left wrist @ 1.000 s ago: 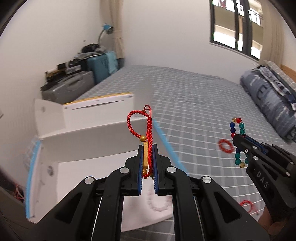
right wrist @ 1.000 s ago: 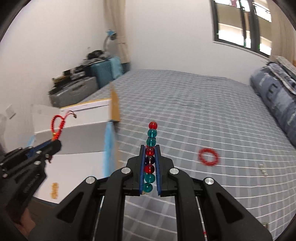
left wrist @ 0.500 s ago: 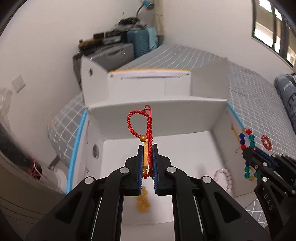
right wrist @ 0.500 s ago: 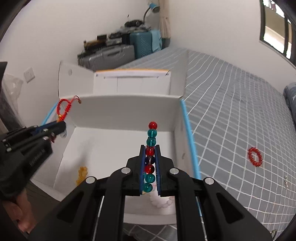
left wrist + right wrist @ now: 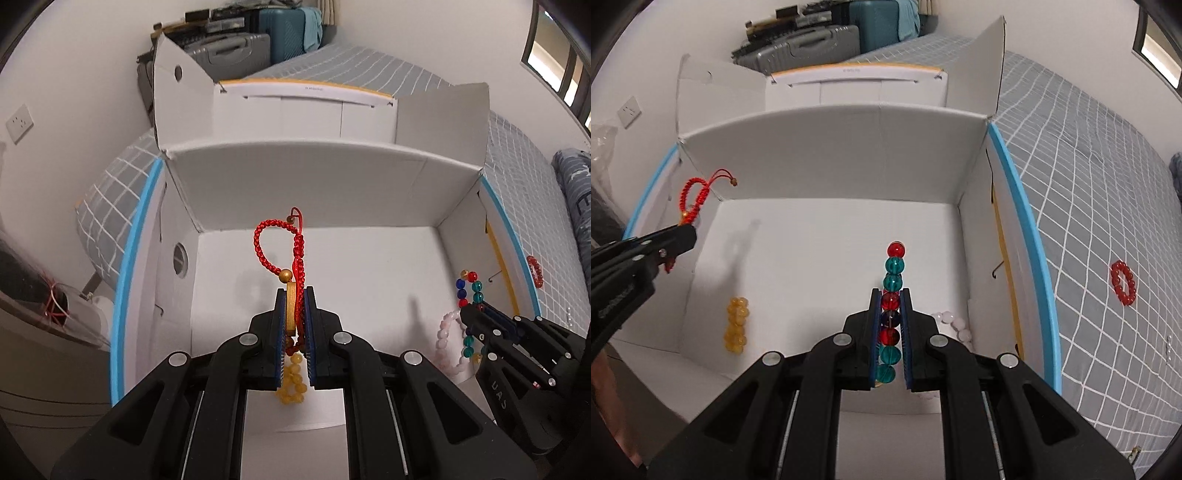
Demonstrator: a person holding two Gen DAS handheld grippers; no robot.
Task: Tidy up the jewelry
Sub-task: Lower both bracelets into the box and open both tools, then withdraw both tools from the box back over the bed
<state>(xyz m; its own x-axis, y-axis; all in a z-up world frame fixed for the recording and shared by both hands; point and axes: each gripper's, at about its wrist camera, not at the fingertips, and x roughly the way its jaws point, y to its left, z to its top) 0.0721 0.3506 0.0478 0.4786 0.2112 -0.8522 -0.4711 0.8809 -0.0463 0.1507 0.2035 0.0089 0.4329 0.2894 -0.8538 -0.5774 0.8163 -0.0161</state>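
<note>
My left gripper (image 5: 294,295) is shut on a red braided cord bracelet (image 5: 280,243) with gold beads, held above the open white box (image 5: 317,173). It shows at the left in the right wrist view (image 5: 694,197). My right gripper (image 5: 890,295) is shut on a bracelet of red, teal and blue beads (image 5: 894,273), also above the box; it shows in the left wrist view (image 5: 467,295). A yellow bead bracelet (image 5: 737,325) and a pale pink bead bracelet (image 5: 955,326) lie on the box floor.
The box has a blue-edged rim (image 5: 1023,221) and raised flaps (image 5: 443,114), and stands on a grey checked bed (image 5: 1089,166). A red bead bracelet (image 5: 1123,282) lies on the bed to the right. Suitcases (image 5: 236,48) stand beyond the box.
Both grippers have moved forward and further over the box, still holding their bracelets. The box floor with the yellow and pink bracelets now fills more of each view.
</note>
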